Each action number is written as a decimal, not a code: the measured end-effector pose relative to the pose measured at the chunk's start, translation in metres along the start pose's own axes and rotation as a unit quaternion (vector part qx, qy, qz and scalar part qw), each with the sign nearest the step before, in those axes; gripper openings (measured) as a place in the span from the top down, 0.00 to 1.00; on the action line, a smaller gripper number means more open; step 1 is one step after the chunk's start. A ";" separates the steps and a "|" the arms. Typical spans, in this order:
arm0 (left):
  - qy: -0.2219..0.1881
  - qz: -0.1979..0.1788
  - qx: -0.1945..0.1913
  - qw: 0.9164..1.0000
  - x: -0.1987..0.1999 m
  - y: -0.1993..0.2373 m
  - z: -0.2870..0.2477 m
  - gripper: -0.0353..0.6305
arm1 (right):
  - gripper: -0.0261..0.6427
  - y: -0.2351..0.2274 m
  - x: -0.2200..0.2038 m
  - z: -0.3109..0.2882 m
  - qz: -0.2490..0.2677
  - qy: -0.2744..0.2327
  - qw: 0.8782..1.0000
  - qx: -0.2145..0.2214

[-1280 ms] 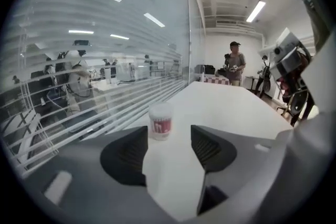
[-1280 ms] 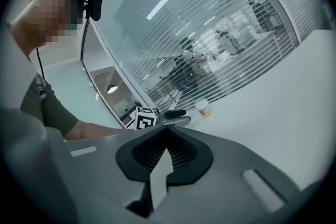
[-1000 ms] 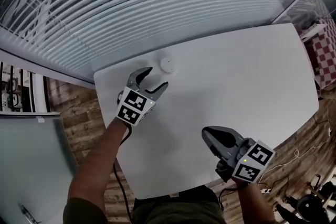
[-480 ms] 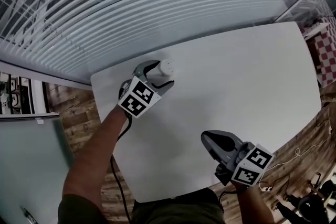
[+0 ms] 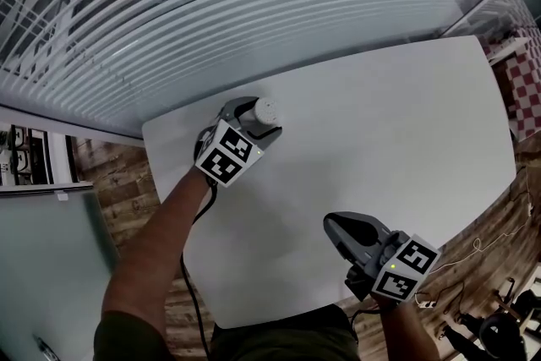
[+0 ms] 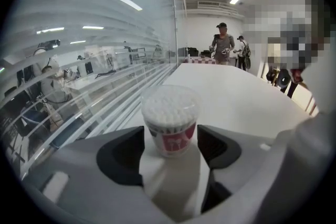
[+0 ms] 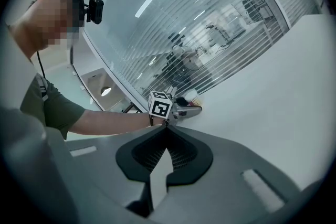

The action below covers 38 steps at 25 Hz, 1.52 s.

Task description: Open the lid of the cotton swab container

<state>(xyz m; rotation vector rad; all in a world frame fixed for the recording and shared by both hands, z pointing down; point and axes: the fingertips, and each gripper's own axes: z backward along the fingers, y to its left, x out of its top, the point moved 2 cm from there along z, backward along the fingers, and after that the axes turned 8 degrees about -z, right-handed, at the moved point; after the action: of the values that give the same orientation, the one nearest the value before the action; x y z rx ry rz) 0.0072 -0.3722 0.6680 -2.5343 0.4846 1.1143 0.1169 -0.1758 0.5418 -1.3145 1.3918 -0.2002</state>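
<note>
Head view, container [image 5: 265, 108] btwn just-opened L gripper [image 5: 254, 119] jaws, base hidden

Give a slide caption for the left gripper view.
Left hand-held gripper, jaws just opened wider, around the cotton swab container.

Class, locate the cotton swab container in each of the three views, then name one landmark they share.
Head view: cotton swab container upper left of centre.
Left gripper view: dead centre, between the open jaws.
Right gripper view: small, mid-frame, at the left gripper tips.
Shared landmark: the white table.
</note>
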 end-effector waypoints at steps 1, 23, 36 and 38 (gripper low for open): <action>0.001 0.000 0.000 1.000 0.000 0.000 0.000 0.46 | 0.95 -0.001 0.000 0.000 0.000 0.001 1.000 0.000; 0.004 0.018 0.020 1.000 0.001 0.003 0.006 0.55 | 0.95 0.005 0.012 -0.007 0.009 0.001 1.000 -0.008; -0.018 0.018 0.028 0.999 0.039 -0.011 0.072 0.56 | 0.95 0.028 0.029 -0.008 0.028 -0.013 0.999 -0.010; -0.022 0.014 0.033 0.999 0.048 -0.012 0.085 0.56 | 0.95 0.034 0.032 -0.007 0.033 -0.017 0.999 -0.007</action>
<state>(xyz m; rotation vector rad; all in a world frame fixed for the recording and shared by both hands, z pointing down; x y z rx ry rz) -0.0115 -0.3332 0.5800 -2.4492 0.5377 1.1427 0.1011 -0.1921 0.5002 -1.2765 1.4070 -0.1238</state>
